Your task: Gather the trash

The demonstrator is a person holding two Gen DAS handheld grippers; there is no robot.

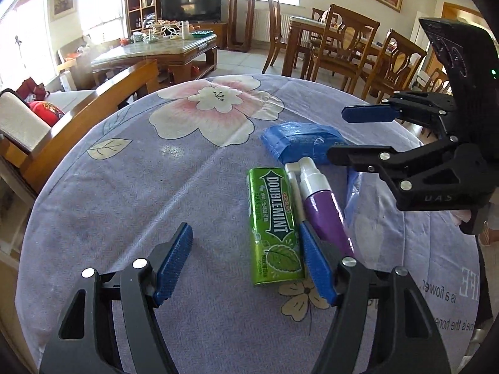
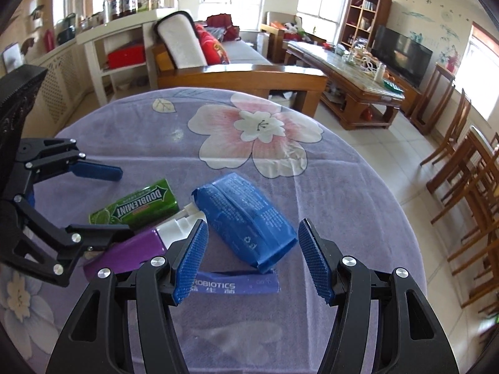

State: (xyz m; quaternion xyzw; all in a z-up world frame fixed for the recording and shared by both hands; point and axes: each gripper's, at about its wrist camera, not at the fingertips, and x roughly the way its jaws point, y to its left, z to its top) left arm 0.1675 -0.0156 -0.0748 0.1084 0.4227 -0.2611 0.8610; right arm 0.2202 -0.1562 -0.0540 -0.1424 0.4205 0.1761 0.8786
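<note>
Left wrist view shows a green gum pack (image 1: 274, 227) lying flat on the purple flowered cloth (image 1: 124, 187). It says DOUBLEMINT in big white letters and has a leaf on it. Just beside it, touching, lies a purple bottle (image 1: 324, 215) with a white top. Past them sits a shiny blue pouch (image 1: 301, 141), a bit wrinkled. A thin blue packet (image 2: 243, 283) with white letters lies flat next to the bottle, and the pouch rests partly on it.

The left gripper (image 1: 246, 261) is wide open and holds nothing. The gum pack lies between its blue fingers. The finger by the bottle touches or almost touches the bottle; I cannot tell which.

The right gripper (image 2: 252, 260) is wide open too, and empty. The near end of the pouch lies between its fingers. Whether they touch it I cannot tell.

Far behind are a sofa (image 2: 218, 59), a TV (image 1: 191, 3) and wooden chairs (image 1: 343, 46).
</note>
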